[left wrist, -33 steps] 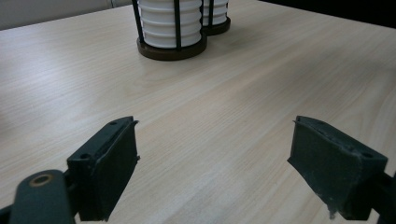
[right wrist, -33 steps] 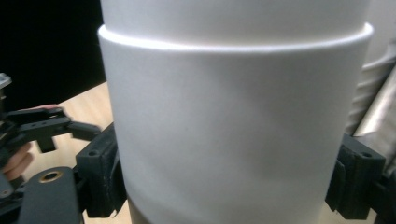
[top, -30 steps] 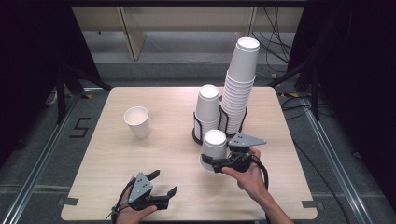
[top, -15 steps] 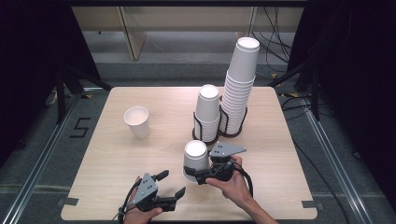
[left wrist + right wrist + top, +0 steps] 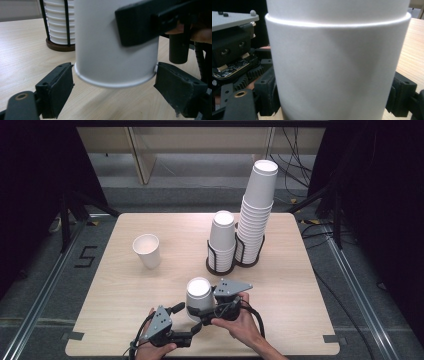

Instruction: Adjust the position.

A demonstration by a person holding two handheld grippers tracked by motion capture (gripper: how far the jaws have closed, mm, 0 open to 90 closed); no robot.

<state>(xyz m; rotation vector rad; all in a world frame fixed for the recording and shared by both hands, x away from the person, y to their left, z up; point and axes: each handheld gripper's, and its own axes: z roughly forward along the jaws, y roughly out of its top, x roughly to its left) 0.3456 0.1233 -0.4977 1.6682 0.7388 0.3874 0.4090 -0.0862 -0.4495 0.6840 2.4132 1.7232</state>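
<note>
A white paper cup (image 5: 337, 67) stands inverted right in front of the camera, spanning most of the picture, its rolled seam ring running across near the top. The right tongs (image 5: 332, 100) press on it from both sides, one black jaw low at the left and the other low at the right, both touching its wall. Behind at the left sits the left tongs (image 5: 234, 57), with a grey plate, gear teeth and a circuit board. Pale wooden table (image 5: 412, 52) shows at the right.

Lone cup (image 5: 147, 249) left of stacks (image 5: 243, 230)
</note>
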